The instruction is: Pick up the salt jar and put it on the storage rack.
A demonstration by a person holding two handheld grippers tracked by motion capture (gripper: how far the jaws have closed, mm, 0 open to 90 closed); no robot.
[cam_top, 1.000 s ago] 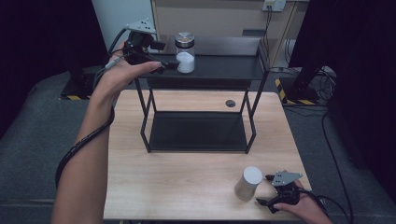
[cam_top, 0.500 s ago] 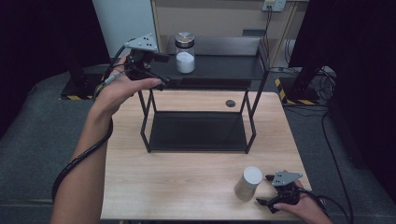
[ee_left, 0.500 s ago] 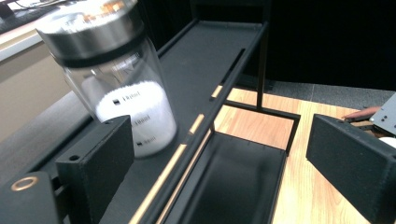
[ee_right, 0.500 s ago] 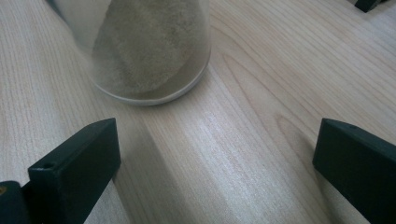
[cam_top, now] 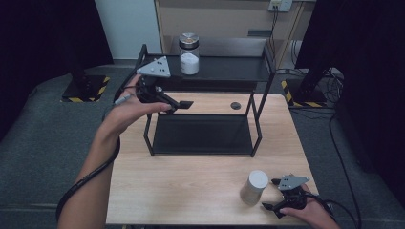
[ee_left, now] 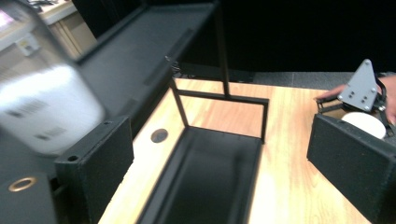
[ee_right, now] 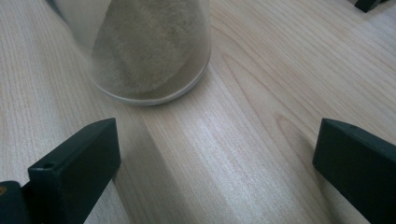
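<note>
A glass jar of white powder (cam_top: 189, 53) with a metal lid stands on the top shelf of a black rack (cam_top: 234, 70). My left gripper (cam_top: 179, 105) hovers open at the rack's left front, apart from that jar. In the left gripper view the jar (ee_left: 42, 107) is a blur beyond the left jaw, and the gripper (ee_left: 224, 177) holds nothing. A second jar with a white lid (cam_top: 253, 187) stands on the table near the front right. My right gripper (cam_top: 271, 194) rests open just right of it. In the right gripper view this jar (ee_right: 144, 46) stands ahead of the open gripper (ee_right: 215, 172), untouched.
The rack's lower tray (cam_top: 200, 133) lies on the wooden table (cam_top: 181, 186), with its thin legs (cam_top: 258, 124) at the corners. A small dark round hole (cam_top: 235, 105) marks the table behind the rack. Cables trail from both grippers.
My left gripper has drawn back from the powder jar on the top shelf, moving nearer and lower with its jaws open. The jar stays on the shelf. The right gripper has not moved.
</note>
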